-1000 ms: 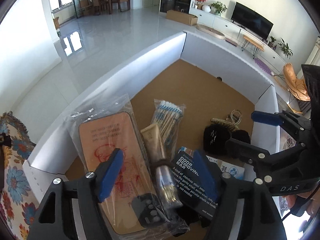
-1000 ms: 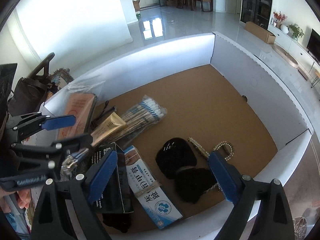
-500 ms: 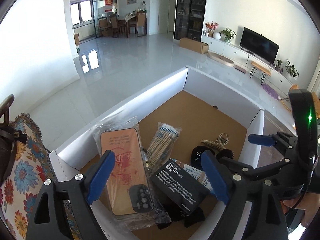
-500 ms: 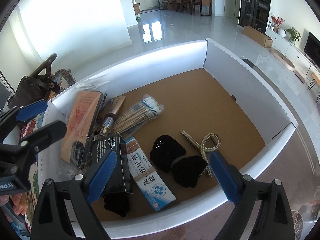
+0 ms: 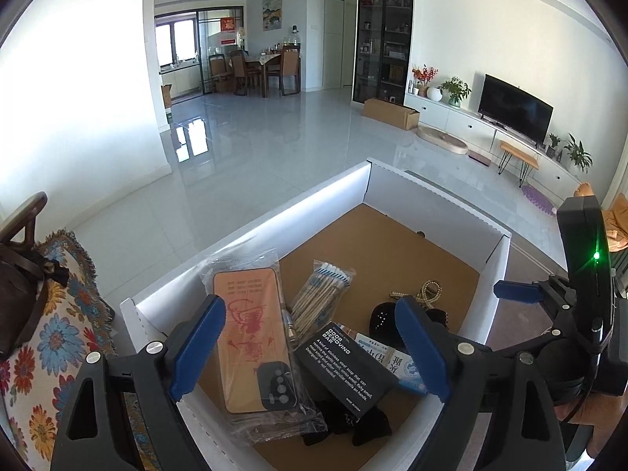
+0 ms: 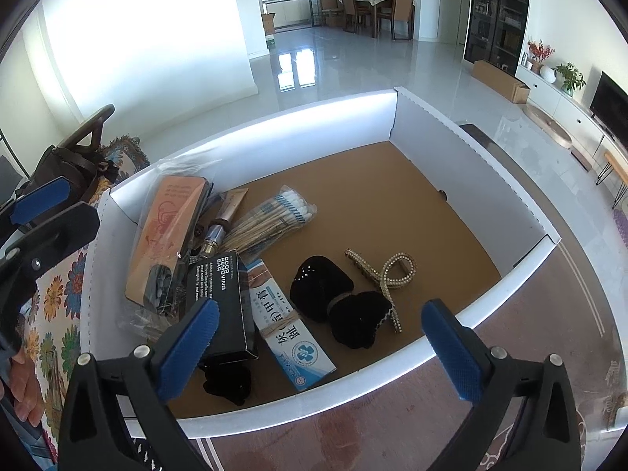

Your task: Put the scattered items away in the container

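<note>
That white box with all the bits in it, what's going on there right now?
A person holds both grippers above the white box, jaws open and empty; both have just been opening. The left gripper hangs over the phone case packet, the right gripper over the black hair bow. Everything visible lies inside.

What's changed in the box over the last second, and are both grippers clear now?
Both grippers have pulled up and back out of the white cardboard box. The left gripper and right gripper have just been opening, nothing between their jaws. The black odour-bar carton and black lace pouches lie where they were.
</note>
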`<state>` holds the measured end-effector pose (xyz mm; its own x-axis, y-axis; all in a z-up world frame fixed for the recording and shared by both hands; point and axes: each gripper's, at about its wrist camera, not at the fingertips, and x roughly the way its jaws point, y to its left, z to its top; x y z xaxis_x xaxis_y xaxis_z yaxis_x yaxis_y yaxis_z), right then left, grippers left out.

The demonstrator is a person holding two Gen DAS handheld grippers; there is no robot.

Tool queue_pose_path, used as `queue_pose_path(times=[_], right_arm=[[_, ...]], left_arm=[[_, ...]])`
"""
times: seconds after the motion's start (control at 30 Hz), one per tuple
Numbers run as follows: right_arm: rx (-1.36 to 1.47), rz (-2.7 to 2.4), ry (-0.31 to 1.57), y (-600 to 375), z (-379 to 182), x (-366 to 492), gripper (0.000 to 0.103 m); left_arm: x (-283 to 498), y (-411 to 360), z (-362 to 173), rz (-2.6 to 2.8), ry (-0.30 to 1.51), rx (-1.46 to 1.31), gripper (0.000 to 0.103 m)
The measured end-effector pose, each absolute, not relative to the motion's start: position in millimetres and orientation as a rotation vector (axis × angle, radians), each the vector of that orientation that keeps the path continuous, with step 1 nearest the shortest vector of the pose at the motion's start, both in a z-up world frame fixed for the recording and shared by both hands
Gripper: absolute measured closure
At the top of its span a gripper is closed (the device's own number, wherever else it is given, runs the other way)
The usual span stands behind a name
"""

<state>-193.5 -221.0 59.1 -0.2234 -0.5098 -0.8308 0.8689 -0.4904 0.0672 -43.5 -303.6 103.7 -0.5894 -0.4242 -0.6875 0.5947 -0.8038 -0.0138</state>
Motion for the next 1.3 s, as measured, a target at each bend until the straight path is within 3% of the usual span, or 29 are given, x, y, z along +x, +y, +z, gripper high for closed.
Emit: queue_pose_path(times=[0.13, 0.37, 0.57, 0.73, 1.1, 1.3], right_arm=[[1.037, -1.846, 0.523, -220.8, 61.6, -190.3, 0.0], [1.03, -1.847, 0.535, -222.2, 61.5, -187.7, 0.0], [1.043, -1.841, 0.519, -218.0, 55.8, -190.9, 0.0], [1.042, -1.846, 0.55, -211.4, 51.8, -194.7, 0.0], [1.057, -1.873, 0.51, -206.5, 49.5, -206.0, 0.0], [0.991, -1.872, 0.626, -216.3, 46.9, -192.0, 0.0]], left_arm=[[-42.7, -298.7, 104.2, -2.344, 0.288, 0.944, 0.015], [-47.2, -294.8, 95.1, -2.264, 0.239, 1.019, 0.0], [-46.4, -296.4, 75.1, -2.163, 0.367, 1.064, 0.0], [-43.8, -283.3, 66.7, -2.15, 0.344, 1.057, 0.0], [-36.4, -274.0, 97.7, -2.186, 0.348, 0.964, 0.0], [-33.9, -278.8, 105.7, -2.176, 0.372, 0.946, 0.0]])
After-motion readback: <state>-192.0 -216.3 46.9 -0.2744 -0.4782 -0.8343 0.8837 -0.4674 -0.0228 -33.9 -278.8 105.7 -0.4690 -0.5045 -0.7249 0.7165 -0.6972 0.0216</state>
